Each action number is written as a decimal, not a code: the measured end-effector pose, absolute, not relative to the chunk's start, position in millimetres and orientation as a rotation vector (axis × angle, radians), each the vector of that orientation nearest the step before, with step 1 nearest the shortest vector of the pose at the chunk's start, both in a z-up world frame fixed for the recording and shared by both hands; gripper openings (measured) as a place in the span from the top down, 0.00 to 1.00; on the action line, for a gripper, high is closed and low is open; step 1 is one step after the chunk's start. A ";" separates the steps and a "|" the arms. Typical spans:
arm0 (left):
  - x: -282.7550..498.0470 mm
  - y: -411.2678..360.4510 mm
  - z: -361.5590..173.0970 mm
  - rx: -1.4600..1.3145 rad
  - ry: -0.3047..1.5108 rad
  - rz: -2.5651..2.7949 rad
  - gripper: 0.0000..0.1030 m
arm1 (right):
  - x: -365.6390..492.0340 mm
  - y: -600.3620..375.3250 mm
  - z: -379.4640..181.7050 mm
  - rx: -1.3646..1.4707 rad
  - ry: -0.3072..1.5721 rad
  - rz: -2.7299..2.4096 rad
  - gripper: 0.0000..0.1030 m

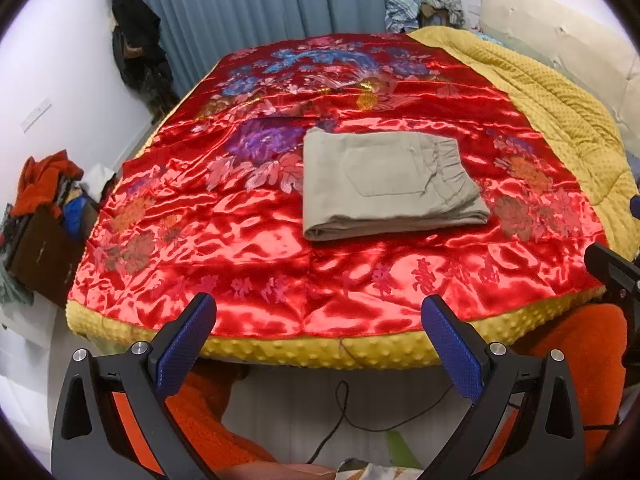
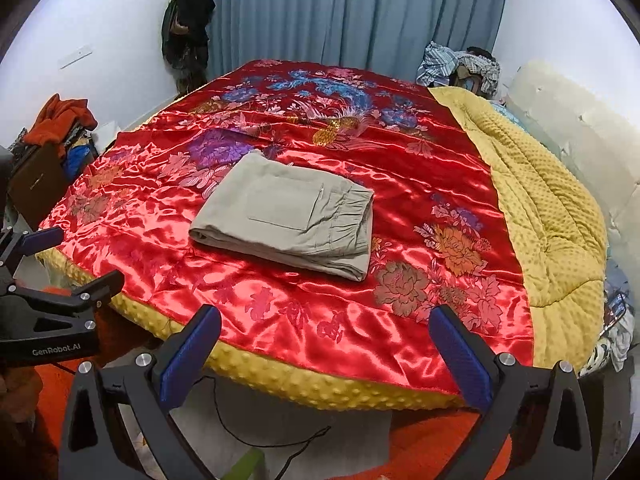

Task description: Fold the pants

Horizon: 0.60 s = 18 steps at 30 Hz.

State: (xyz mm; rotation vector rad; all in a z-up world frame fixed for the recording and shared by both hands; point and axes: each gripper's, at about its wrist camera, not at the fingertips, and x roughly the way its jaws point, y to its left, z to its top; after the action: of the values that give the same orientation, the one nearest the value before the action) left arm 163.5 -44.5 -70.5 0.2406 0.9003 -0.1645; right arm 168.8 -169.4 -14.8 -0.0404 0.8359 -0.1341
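Grey-beige pants [image 1: 384,184] lie folded into a compact rectangle on the red satin bedspread [image 1: 248,216], back pocket up and elastic waistband to the right; in the right wrist view the pants [image 2: 292,216] sit mid-bed. My left gripper [image 1: 318,312] hovers open at the bed's near edge, well short of the pants, nothing between its blue pads [image 1: 188,344]. My right gripper [image 2: 324,324] is likewise open and empty at the near edge. The left gripper's black body [image 2: 52,312] shows at the left of the right wrist view.
A yellow dotted blanket [image 2: 552,208] edges the bed and lies bunched along its right side by a cream headboard [image 2: 580,128]. Piles of clothes [image 1: 48,184] stand at left and far right [image 1: 424,4]. Blue curtains hang behind. A black cable [image 1: 340,420] runs on the floor.
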 end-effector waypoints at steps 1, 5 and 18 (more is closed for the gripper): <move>163.3 -44.3 -70.3 0.239 0.901 -0.166 0.01 | 168.2 -169.9 -14.2 -0.041 0.834 -0.137 0.01; 162.9 -44.9 -69.8 0.240 0.901 -0.166 0.01 | 167.4 -170.2 -14.0 -0.039 0.836 -0.138 0.01; 163.2 -48.0 -69.7 0.261 0.895 -0.168 0.01 | 167.1 -170.4 -14.2 -0.022 0.841 -0.127 0.01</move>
State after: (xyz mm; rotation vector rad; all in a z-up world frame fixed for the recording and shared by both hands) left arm 163.2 -48.0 -69.7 0.2609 0.8952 -0.1683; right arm 167.1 -170.4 -14.2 -0.0224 0.8405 -0.1272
